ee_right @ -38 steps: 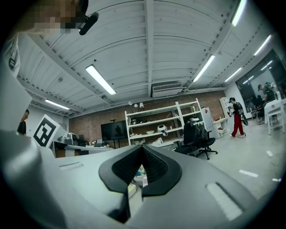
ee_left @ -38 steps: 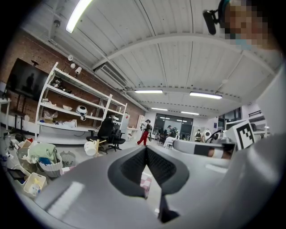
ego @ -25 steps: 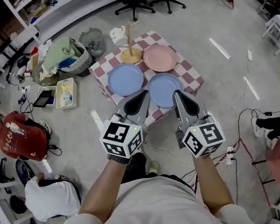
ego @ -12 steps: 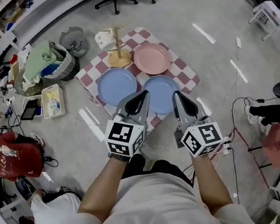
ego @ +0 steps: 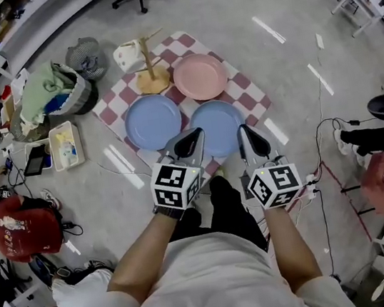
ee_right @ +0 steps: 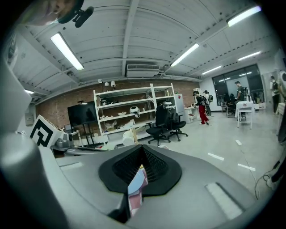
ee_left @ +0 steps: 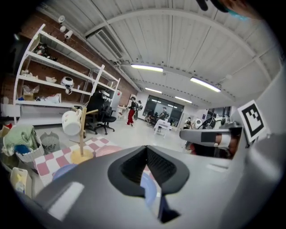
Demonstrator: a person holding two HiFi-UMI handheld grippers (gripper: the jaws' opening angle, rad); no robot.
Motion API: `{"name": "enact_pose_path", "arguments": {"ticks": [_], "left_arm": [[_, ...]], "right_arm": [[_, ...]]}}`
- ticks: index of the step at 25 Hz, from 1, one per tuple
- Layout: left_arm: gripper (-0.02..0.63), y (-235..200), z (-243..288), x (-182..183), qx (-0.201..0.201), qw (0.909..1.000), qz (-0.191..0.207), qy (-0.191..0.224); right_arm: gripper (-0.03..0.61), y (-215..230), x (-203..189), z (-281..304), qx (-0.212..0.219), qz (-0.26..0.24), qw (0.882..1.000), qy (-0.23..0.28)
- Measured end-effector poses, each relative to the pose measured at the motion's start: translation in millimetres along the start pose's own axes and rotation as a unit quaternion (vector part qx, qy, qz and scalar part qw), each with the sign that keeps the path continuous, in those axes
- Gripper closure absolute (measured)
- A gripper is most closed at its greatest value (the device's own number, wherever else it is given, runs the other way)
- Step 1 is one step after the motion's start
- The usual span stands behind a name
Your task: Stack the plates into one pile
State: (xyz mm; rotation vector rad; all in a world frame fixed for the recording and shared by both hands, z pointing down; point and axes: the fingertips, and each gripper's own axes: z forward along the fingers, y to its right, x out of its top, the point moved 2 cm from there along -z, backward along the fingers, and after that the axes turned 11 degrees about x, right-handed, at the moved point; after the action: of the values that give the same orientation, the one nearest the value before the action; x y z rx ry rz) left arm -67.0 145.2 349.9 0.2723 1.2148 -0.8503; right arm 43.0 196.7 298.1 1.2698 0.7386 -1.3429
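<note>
Three plates lie apart on a low red-and-white checked table (ego: 254,100): a blue plate (ego: 153,121) at the left, a second blue plate (ego: 218,125) nearest me, and a pink plate (ego: 200,76) behind it. My left gripper (ego: 191,138) hovers over the table's near edge between the two blue plates, shut and holding nothing. My right gripper (ego: 250,135) hangs beside the near blue plate's right rim, also shut and holding nothing. In the left gripper view, the left gripper (ee_left: 146,150) has the pink plate (ee_left: 109,150) ahead of it. The right gripper (ee_right: 142,150) points across the room.
A wooden mug tree (ego: 152,76) with a white mug (ego: 126,55) stands at the table's back left. A basket of clothes (ego: 52,92), a fan (ego: 83,56) and a white bin (ego: 66,144) sit on the floor to the left. Cables (ego: 324,164) trail on the right.
The table and plates have slid up and left in the head view as my head moved. Both grippers stay shut, side by side, at the table's near edge.
</note>
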Motion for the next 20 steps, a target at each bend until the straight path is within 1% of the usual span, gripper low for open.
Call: {"name": "enact_pose_path", "arguments": {"ticks": [5, 8, 10, 14, 17, 20], "left_arm": [[0.607, -18, 31, -40, 0.026, 0.9979, -0.027, -0.052], [0.606, -23, 56, -64, 0.039, 0.9946, -0.041, -0.087], [0.606, -28, 73, -86, 0.051, 0.9910, -0.054, -0.111], [0.606, -44, 90, -134, 0.090, 0.9790, -0.084, -0.162], [0.606, -55, 103, -161, 0.118, 0.9693, -0.105, -0.189], [0.606, -64, 110, -188, 0.143, 0.9565, -0.133, -0.217]], "right_arm": [[0.568, 30, -29, 24, 0.012, 0.008, 0.999, -0.037], [0.566, 61, -48, 40, 0.016, 0.010, 0.998, -0.067], [0.566, 81, -68, 50, 0.022, 0.016, 0.996, -0.091], [0.565, 110, -114, 66, 0.036, 0.031, 0.988, -0.147], [0.563, 132, -138, 78, 0.041, 0.032, 0.983, -0.179], [0.563, 154, -164, 86, 0.040, 0.035, 0.976, -0.211]]}}
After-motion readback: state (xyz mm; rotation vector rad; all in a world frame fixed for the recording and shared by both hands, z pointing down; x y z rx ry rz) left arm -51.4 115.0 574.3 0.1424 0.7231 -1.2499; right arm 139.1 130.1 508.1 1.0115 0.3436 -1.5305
